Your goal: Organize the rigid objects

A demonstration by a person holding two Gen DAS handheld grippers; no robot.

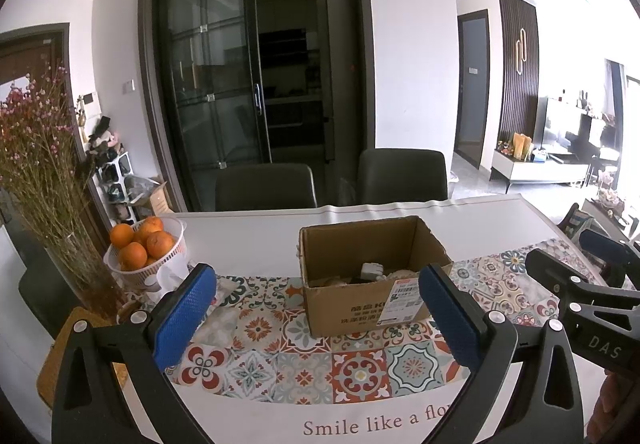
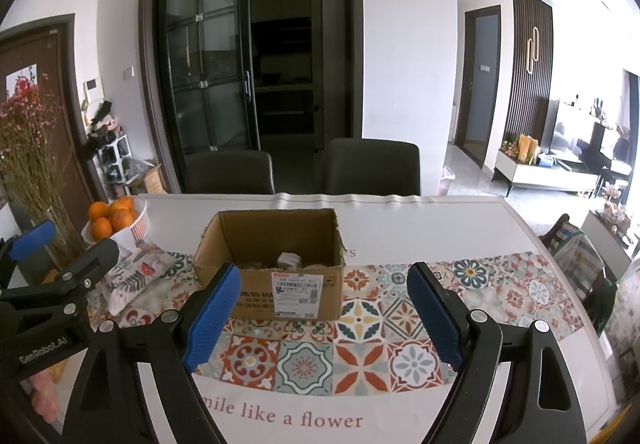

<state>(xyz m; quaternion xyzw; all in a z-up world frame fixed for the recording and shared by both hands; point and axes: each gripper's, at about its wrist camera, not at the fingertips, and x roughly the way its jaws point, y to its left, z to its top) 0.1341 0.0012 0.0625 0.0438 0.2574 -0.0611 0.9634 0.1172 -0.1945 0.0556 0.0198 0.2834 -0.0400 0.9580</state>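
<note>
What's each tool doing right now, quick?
Left tool: open, holding nothing, above the tablecloth short of the cardboard box.
Right tool: open, empty too.

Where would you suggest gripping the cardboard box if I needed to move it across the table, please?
Probably the near wall of the cardboard box, from above. The top is open with no flaps in the way, so one finger can drop inside and one outside the thin upright wall. The box looks wider than either open gripper, so spanning it seems unlikely. Avoid the small objects inside.
</note>
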